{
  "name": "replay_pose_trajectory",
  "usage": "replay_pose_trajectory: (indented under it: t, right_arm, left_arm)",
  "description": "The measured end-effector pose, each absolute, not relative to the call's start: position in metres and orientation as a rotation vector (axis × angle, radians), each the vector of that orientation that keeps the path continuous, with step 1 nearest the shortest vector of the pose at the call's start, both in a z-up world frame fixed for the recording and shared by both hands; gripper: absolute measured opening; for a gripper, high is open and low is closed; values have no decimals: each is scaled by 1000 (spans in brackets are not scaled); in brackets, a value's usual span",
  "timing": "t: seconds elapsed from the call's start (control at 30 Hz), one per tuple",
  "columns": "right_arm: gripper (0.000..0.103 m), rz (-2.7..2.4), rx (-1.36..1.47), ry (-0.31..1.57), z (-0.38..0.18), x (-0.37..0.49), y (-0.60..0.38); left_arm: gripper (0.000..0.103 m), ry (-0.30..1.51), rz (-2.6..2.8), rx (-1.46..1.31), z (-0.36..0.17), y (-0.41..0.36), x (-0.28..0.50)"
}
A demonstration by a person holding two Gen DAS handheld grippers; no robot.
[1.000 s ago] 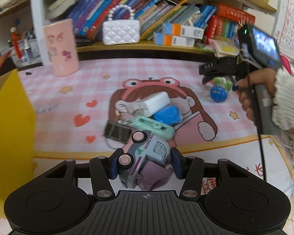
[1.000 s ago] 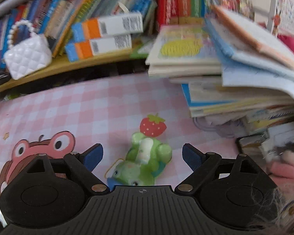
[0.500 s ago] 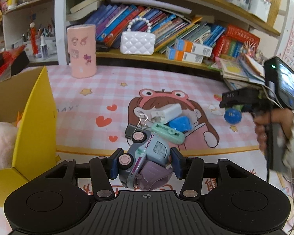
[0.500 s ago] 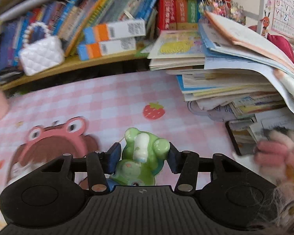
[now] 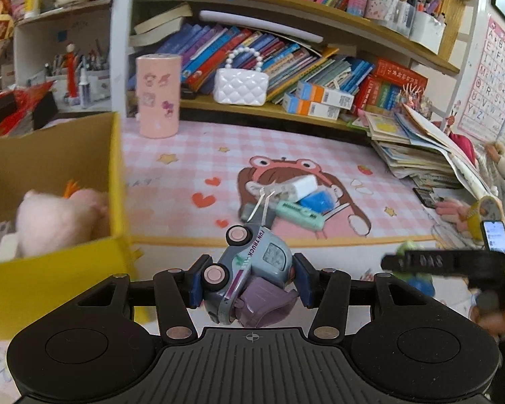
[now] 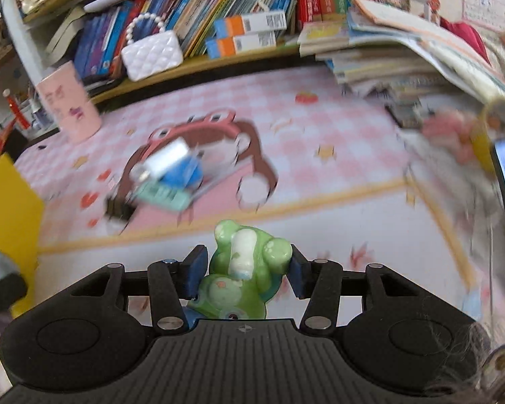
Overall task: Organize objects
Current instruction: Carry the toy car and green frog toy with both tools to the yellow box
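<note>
My left gripper (image 5: 249,277) is shut on a grey-blue toy truck (image 5: 252,269) with pink wheels, held above the mat's front edge. My right gripper (image 6: 244,269) is shut on a green frog toy (image 6: 242,269), lifted off the mat; it shows blurred at the right of the left wrist view (image 5: 417,266). A yellow cardboard box (image 5: 50,269) stands at the left, with a pink plush (image 5: 57,215) inside. A pile on the mat holds a white charger (image 5: 296,185), a blue object (image 5: 316,200), a mint-green device (image 5: 298,213) and a binder clip (image 5: 256,208).
A pink cylinder (image 5: 157,96) and a white quilted purse (image 5: 240,86) stand at the back by the bookshelf. A stack of books and papers (image 5: 417,148) lies at the right. A phone (image 5: 495,235) sits at the right edge.
Both grippers have risen and pulled back with their toys. The right gripper closed on the frog and lifted it off the mat. The yellow box has come closer on the left.
</note>
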State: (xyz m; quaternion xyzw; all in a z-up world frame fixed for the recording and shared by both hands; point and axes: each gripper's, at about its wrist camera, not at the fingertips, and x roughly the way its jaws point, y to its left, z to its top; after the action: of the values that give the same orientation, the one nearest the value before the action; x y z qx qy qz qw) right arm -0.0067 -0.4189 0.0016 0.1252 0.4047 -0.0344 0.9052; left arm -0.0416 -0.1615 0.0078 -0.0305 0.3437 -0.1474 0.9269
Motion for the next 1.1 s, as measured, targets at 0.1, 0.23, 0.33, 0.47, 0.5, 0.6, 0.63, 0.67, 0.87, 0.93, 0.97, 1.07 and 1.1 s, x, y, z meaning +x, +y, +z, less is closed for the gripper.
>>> replay_pose_trajectory:
  t: [0.1,0.23,0.33,0.47,0.5,0.6,0.63,0.67,0.87,0.93,0.97,1.07,1.1]
  right_arm:
    - [47,-71,263,859,-1,-31,-400]
    - [47,-46,225,877,0,-57,-373]
    - [47,-22,187,874,2,-73,-352]
    - [47,9,124,857,4,-94,-326]
    - [47,18,125,858,5,-98,-321]
    - [47,42,138,870,4,-108,-305]
    - [47,46,138,874,3,-111,-300]
    - [47,51,139,877,2,-114,-294]
    - [47,92,132,874,-1,-131,-263]
    - [47,106,130,874,-1,-136,-252]
    - [48,111,130,873,-2,-137,-246]
    - [47,128,130,872,-2,-141,-233]
    - [47,133,130,872,-3,-143,-229]
  left_arm:
    - [50,709,-295,-78,6,-143,-53]
    - [50,701,-290,-53,5,-122,-73]
    - [50,702,-294,-51,4,-109,-87]
    - [50,715,-291,-68,2,-92,-103]
    - [50,716,-292,-73,2,-86,-106]
    - [50,712,-284,-70,2,-71,-116]
    - [50,712,-279,-72,3,-67,-118]
    - [50,713,-273,-74,2,-61,-121]
    - [50,720,-237,-82,1,-32,-137]
    - [50,717,-230,-78,1,-24,-141]
    - [50,716,-227,-75,2,-22,-143]
    - [50,713,-220,-70,1,-11,-149]
    - [50,713,-216,-70,1,-7,-150]
